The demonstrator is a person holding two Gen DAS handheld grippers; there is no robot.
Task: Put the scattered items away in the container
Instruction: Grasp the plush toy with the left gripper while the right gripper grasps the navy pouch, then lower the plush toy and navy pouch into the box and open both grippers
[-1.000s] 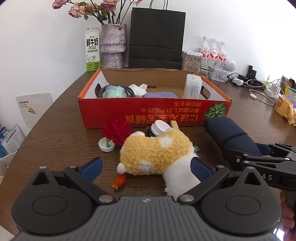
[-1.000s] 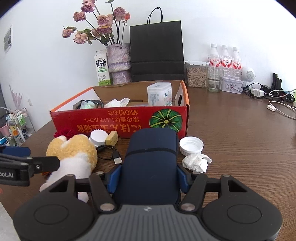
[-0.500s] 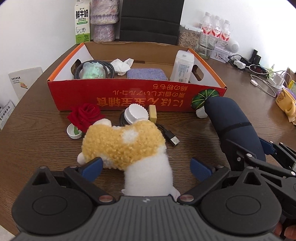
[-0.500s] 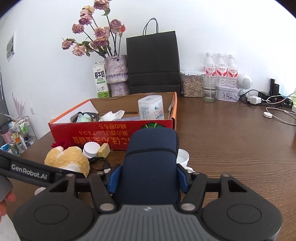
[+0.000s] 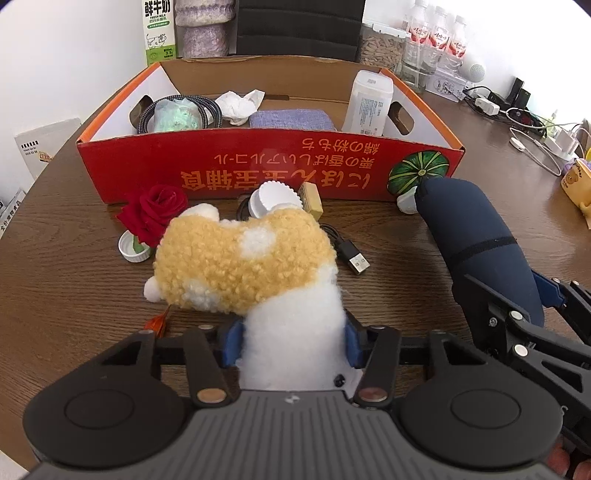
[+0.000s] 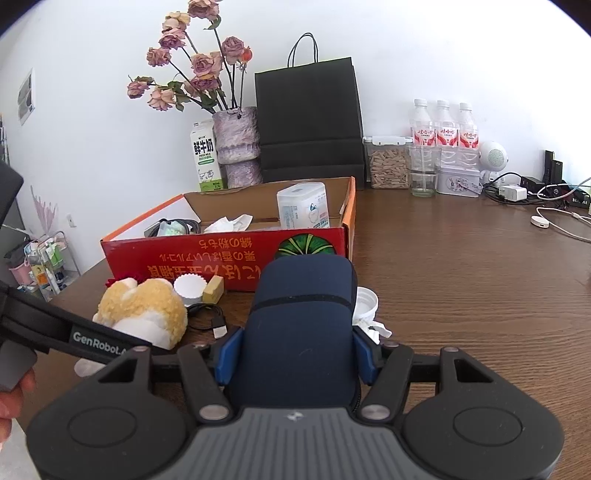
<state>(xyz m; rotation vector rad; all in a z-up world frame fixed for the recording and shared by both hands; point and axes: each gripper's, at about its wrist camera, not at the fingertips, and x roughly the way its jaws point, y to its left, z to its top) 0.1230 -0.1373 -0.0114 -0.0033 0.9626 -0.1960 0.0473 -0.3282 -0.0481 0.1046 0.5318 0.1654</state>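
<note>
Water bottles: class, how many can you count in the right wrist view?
3 bottles, in a row against the back wall: one behind the glass, one in the middle, one at the right end. None appears hidden.

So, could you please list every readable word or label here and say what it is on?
"FRESH MILK": milk carton, under large Chinese characters.
"GenRobot.A", cut off there: left gripper arm.
Red box: large upside-down Japanese print, not legibly readable.
White container, bottles, booklet: too small.
</note>
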